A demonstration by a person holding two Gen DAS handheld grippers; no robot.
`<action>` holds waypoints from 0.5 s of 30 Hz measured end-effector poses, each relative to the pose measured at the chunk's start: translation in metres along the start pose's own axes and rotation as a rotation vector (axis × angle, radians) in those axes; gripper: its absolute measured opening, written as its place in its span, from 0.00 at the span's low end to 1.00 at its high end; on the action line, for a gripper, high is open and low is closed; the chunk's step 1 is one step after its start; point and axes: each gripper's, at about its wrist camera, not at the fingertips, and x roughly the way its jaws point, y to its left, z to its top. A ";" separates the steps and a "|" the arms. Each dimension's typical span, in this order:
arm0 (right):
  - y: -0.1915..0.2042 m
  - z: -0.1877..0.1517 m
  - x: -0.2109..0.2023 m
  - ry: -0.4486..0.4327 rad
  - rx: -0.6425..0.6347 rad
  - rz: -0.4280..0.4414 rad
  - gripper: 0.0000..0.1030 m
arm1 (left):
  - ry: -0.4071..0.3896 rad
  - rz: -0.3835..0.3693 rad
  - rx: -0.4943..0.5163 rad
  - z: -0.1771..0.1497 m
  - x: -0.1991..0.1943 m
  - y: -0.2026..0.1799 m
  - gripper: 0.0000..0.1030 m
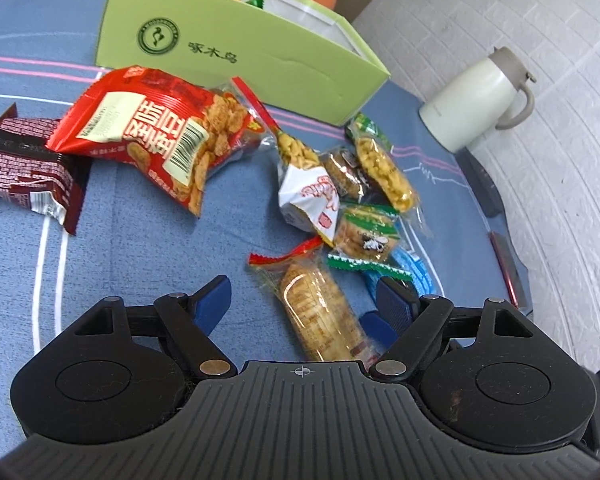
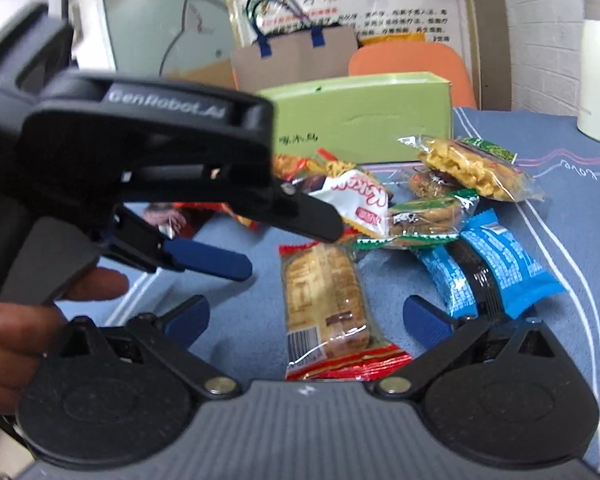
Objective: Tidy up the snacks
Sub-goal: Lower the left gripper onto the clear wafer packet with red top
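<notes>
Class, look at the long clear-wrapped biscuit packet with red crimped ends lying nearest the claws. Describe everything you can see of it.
The biscuit packet is a long clear plastic wrapper with red crimped ends and a barcode, showing pale brown biscuits inside. It lies flat and sealed on the blue tablecloth. Both open claws, left and right, frame it without touching; its far end adjoins the green-edged snack.

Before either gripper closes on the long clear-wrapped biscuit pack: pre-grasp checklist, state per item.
1. Left gripper open: ok.
2. Right gripper open: ok.
3. Biscuit pack between the right fingers: ok.
4. Both grippers straddle the same pack: not ok, choose one.
5. Blue packet apart from the right gripper's fingers: cannot tell; it lies right beside one.
6. Green box open on top: ok; room inside: cannot tell.
</notes>
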 end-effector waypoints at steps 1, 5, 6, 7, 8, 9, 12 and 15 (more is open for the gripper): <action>0.000 0.001 -0.001 -0.005 -0.011 0.001 0.99 | 0.002 -0.003 0.002 0.000 0.001 -0.001 0.65; -0.001 0.001 -0.002 -0.024 -0.088 -0.044 0.99 | 0.022 -0.001 0.018 0.001 0.007 -0.007 0.65; -0.002 0.001 -0.001 -0.017 -0.089 -0.036 0.99 | 0.031 -0.007 0.026 0.001 0.009 -0.009 0.65; -0.004 0.001 -0.001 -0.008 -0.087 -0.026 0.99 | 0.043 -0.015 0.036 0.002 0.011 -0.011 0.63; -0.004 0.000 0.000 -0.001 -0.095 -0.020 0.99 | 0.053 -0.018 0.043 0.002 0.012 -0.013 0.58; -0.002 -0.001 -0.002 0.002 -0.106 -0.020 0.99 | 0.060 -0.018 0.051 0.001 0.012 -0.014 0.56; 0.003 -0.004 0.000 0.012 -0.124 -0.004 0.98 | 0.075 -0.012 0.069 0.000 0.014 -0.015 0.49; 0.017 -0.005 0.005 0.028 -0.150 0.039 0.96 | 0.086 -0.014 0.077 -0.002 0.014 -0.013 0.40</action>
